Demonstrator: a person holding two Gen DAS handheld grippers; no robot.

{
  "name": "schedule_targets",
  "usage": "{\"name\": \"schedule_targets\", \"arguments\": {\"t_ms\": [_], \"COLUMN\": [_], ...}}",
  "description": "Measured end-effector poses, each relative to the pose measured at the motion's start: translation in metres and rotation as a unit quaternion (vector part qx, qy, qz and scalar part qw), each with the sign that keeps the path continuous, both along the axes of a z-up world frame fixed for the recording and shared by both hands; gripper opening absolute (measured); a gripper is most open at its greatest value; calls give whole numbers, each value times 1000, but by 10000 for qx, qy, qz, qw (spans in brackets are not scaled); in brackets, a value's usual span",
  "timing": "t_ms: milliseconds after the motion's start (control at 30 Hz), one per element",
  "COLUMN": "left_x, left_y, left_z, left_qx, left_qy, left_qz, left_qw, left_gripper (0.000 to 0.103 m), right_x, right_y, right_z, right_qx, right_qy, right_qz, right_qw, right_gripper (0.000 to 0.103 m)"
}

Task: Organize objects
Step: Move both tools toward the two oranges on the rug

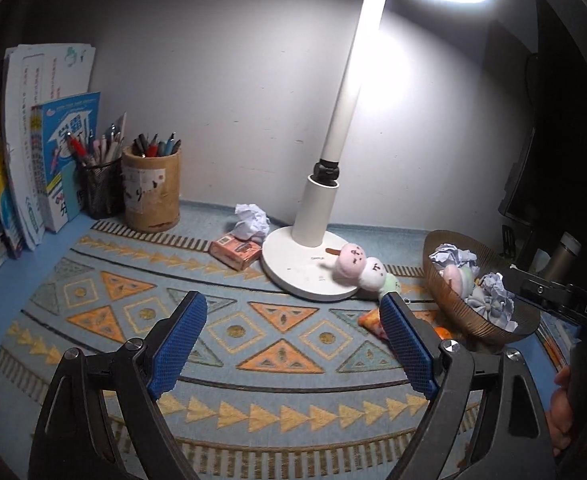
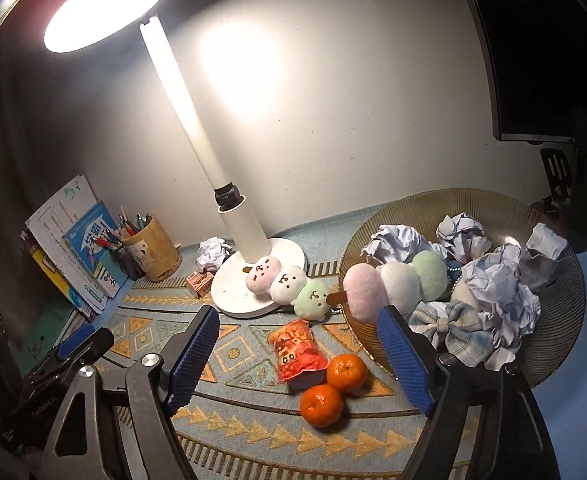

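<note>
My left gripper [image 1: 293, 308] is open and empty above the patterned mat [image 1: 173, 288]. My right gripper [image 2: 299, 322] is open and empty above a red snack packet [image 2: 297, 354] and two oranges [image 2: 333, 384]. A plush dango skewer [image 2: 289, 284] lies against the lamp base [image 2: 233, 284]; it also shows in the left wrist view [image 1: 363, 270]. A brown ribbed bowl [image 2: 553, 320] holds another dango plush [image 2: 393, 284], crumpled paper balls [image 2: 489, 280] and a plaid bow [image 2: 449, 328]. A loose paper ball [image 1: 251, 220] and a small orange box [image 1: 235, 254] lie left of the lamp.
A white desk lamp [image 1: 349, 120] stands at the middle back, lit. Books [image 1: 41, 152], a mesh pen cup [image 1: 101, 188] and a brown pen holder [image 1: 151, 192] stand at the back left. A dark monitor [image 1: 565, 120] is at the right. The other gripper [image 2: 53, 364] shows at lower left.
</note>
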State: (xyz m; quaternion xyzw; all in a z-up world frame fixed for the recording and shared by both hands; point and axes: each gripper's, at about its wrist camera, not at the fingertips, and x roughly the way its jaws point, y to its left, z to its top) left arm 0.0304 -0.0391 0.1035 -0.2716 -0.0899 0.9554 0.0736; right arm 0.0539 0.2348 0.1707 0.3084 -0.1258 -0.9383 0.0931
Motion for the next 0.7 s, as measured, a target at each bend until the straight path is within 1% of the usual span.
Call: {"name": "schedule_targets", "arguments": {"t_ms": [67, 133, 233, 300, 333, 400, 433, 500, 533, 633, 667, 700], "left_x": [4, 6, 5, 5, 4, 7, 8, 8, 9, 9, 8, 5], "left_y": [-17, -26, -30, -26, -23, -13, -7, 7, 15, 46, 60, 73], "left_z": [-18, -37, -59, -68, -69, -64, -63, -63, -62, -60, -59, -59], "left_qx": [54, 161, 265, 273, 211, 16, -83, -163, -152, 191, 279, 309], "left_qy": [-154, -339, -525, -657, -716, -590, -591, -644, -674, -762, -804, -851], "left_qz": [193, 280, 288, 226, 157, 8, -65, -311, -440, -958, -1132, -1284], "left_qw": [9997, 9989, 9979, 9972, 9971, 9983, 9982, 9973, 9966, 9923, 9899, 9876], "left_gripper": [87, 87, 87, 87, 87, 87, 87, 87, 87, 87, 87, 87], "right_x": [13, 21, 24, 22, 20, 19, 18, 16, 14, 2, -3, -7], "right_y": [-10, -17, -16, -11, -8, 0, 4, 13, 18, 31, 34, 35], "right_z": [-16, -33, -58, -72, -76, -82, -83, -84, -85, -89, -92, -94], "right_qx": [40, 115, 147, 152, 154, 106, 101, 74, 35, -117, -176, -260], "right_qy": [55, 4, -297, -536, -623, -716, -741, -765, -793, -984, -1075, -1152], "right_qz": [-59, -129, -196, -219, -236, -218, -215, -236, -259, -319, -338, -329], "right_qw": [10000, 9999, 9993, 9982, 9977, 9971, 9970, 9968, 9965, 9946, 9935, 9925], "right_gripper": [87, 87, 87, 87, 87, 87, 87, 86, 85, 73, 70, 64]}}
